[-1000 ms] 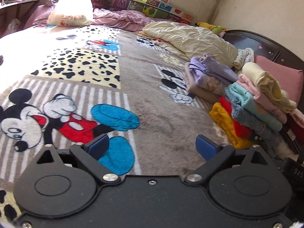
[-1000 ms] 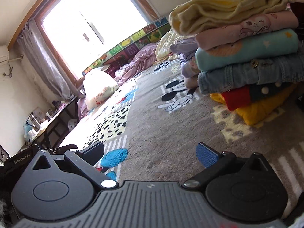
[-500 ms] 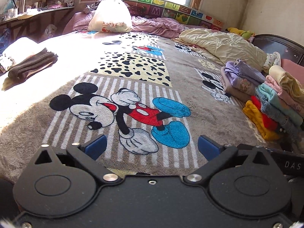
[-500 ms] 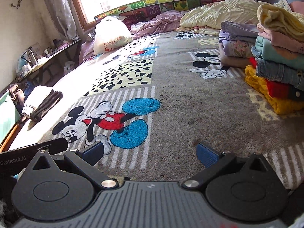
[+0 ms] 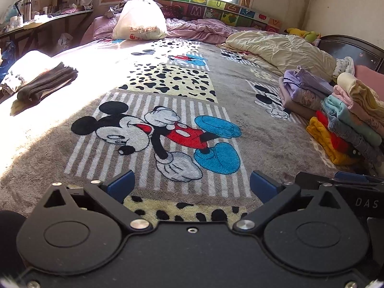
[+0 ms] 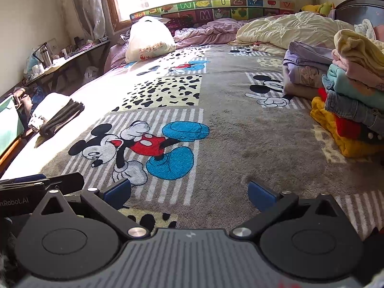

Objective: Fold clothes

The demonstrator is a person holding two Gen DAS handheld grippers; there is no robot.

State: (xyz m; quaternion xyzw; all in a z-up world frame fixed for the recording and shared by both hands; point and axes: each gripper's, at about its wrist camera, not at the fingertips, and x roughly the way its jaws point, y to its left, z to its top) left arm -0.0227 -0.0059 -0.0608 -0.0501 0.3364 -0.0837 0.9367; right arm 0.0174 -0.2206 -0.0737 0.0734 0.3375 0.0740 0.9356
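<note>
**Both grippers empty over blanket**

Left gripper point(image 5: 190, 187) and right gripper point(image 6: 189, 193): blue-padded jaws spread apart, holding nothing, low over the grey cartoon-mouse plush blanket point(image 5: 259, 144). Mid-right: tall stack of folded multicoloured clothes point(image 6: 352, 110). Mid-left edge: folded brown-and-white cloth pile point(image 5: 38, 81). Far: white plastic bag point(image 6: 150, 39).

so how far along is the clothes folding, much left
Done: a tall stack of folded clothes sits at the right edge of the bed, with a smaller lilac pile behind it. In hand: nothing; the left tongs and right tongs are both open and empty over the Mickey blanket. Left: possibly the white and brown pile at the far left, though it may already be folded.
</note>
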